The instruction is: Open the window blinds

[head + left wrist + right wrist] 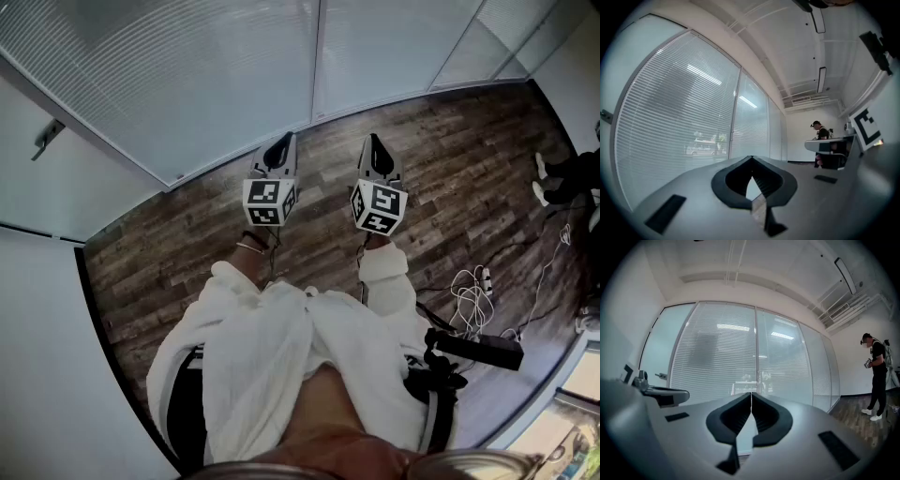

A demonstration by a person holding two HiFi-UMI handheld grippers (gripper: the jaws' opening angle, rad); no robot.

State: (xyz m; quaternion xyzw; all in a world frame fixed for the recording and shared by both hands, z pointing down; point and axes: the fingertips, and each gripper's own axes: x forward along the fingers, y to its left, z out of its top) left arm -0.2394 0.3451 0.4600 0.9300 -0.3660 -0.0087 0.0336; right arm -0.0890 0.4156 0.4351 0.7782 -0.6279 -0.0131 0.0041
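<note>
- Grey two-jaw left gripper (284, 142) and right gripper (375, 142) are held level over the dark wood-plank floor (187, 253), both claws pinched together on nothing
- A white cable tangle (472, 298) lies well off to the right, with open room ahead
- The white thin-slatted window blinds (178, 66) are straight ahead with slats closed; they are likely light, bendy and easily creased, and no cord or wand shows to grip

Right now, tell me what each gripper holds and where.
Nothing: the left gripper and right gripper are both shut and empty, short of the blinds.

Left hand-held gripper (282, 142) closed, empty, right hand-held gripper (375, 141) likewise, both level
</note>
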